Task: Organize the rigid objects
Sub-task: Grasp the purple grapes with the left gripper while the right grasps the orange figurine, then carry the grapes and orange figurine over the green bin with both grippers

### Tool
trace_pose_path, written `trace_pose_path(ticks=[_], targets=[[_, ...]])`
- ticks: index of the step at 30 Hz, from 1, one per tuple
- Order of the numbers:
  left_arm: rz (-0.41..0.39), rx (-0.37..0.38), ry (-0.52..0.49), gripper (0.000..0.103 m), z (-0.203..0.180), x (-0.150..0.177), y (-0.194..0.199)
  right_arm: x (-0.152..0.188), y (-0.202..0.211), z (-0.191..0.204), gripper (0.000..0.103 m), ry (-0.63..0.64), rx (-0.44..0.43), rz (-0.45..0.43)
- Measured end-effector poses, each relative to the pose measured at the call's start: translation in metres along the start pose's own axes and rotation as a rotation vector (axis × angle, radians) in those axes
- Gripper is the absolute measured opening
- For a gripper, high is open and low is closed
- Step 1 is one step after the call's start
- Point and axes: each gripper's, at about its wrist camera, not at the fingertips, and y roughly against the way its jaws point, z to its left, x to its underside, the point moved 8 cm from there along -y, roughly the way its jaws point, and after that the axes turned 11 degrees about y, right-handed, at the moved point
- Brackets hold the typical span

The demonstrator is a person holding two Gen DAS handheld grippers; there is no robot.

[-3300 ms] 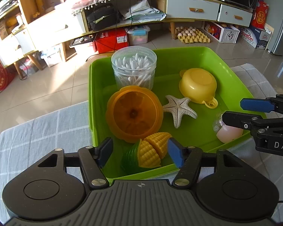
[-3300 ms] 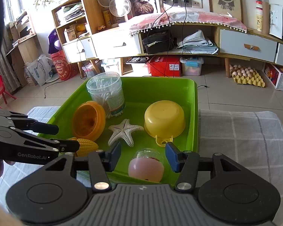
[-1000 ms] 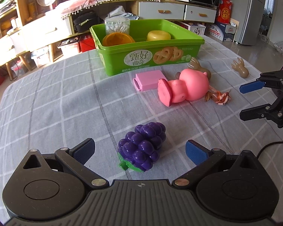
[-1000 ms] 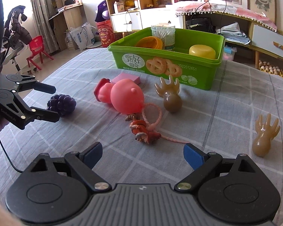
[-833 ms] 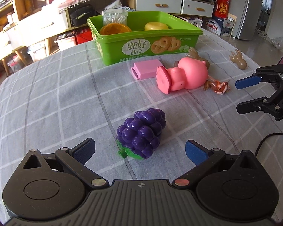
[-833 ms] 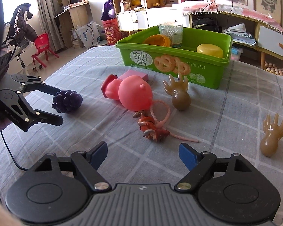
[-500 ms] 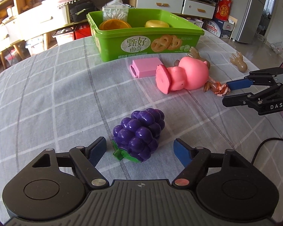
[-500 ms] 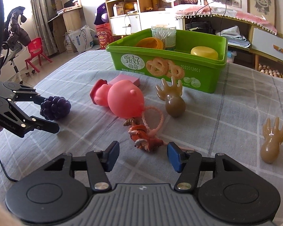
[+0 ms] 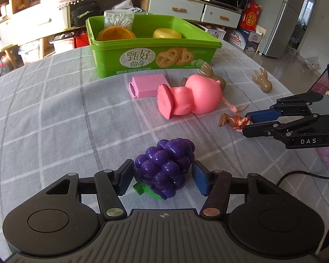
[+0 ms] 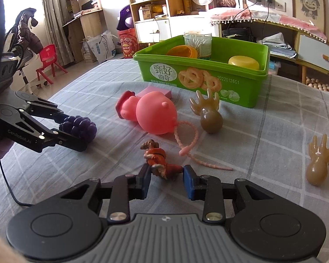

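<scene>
**Both tongs closing on toys in front of the green bin**

Left gripper [image 9: 162,180] down over the purple grape bunch [image 9: 165,167], jaws about half open and closing, bunch between the pads: left pad against the grapes, right pad just beside them with a sliver of gap. Right gripper [image 10: 166,178] low on the cloth, jaws narrow and closing, small orange-brown figurine [image 10: 161,161] between the pads and touching or nearly touching both; firm grip impossible to tell.

Relative to the green bin [image 9: 155,50], standing on the grey checked tablecloth [image 9: 54,109]: pink box [image 9: 148,85] just in front; pink pig toy [image 9: 190,96] in front, on its side, near that box; one brown hand-shaped toy [image 10: 208,114] just in front, behind the pig; another [image 10: 320,162] well off to the right. Grape bunch well in front, toward the left; figurine in front, nearer than the pig. Inside the bin: cotton-swab jar [image 10: 197,41], orange bowl [image 10: 183,51], yellow bowl [image 10: 243,62].
</scene>
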Motion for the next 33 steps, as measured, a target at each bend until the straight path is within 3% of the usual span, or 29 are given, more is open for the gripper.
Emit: trace_pose_path(ticks=[5,7,9,12,20,25,33], targets=[[0.002,0.010,-0.034,0.060,-0.008,0.002,-0.003,0.006,0.004,0.009,0.009,0.024,-0.024,0.005],[0.014,0.030,-0.034,0.072,-0.010,0.004,-0.004,0.007,0.004,0.010,0.013,0.022,-0.031,0.003],[0.019,0.027,-0.046,0.075,-0.012,0.004,-0.005,0.006,0.003,0.012,0.026,0.020,-0.051,0.001],[0.017,0.024,-0.072,0.076,-0.013,0.005,-0.007,0.003,-0.001,0.015,0.032,0.026,-0.051,-0.003],[0.006,0.032,-0.095,0.074,-0.012,0.006,-0.006,0.000,-0.005,0.013,0.032,0.024,-0.030,-0.016],[0.016,0.043,-0.070,0.061,-0.011,0.002,-0.004,0.000,-0.004,0.015,0.031,0.043,-0.021,-0.013],[0.039,0.052,-0.037,0.059,-0.015,-0.003,-0.006,-0.002,-0.005,0.013,0.011,0.041,-0.018,-0.002]])
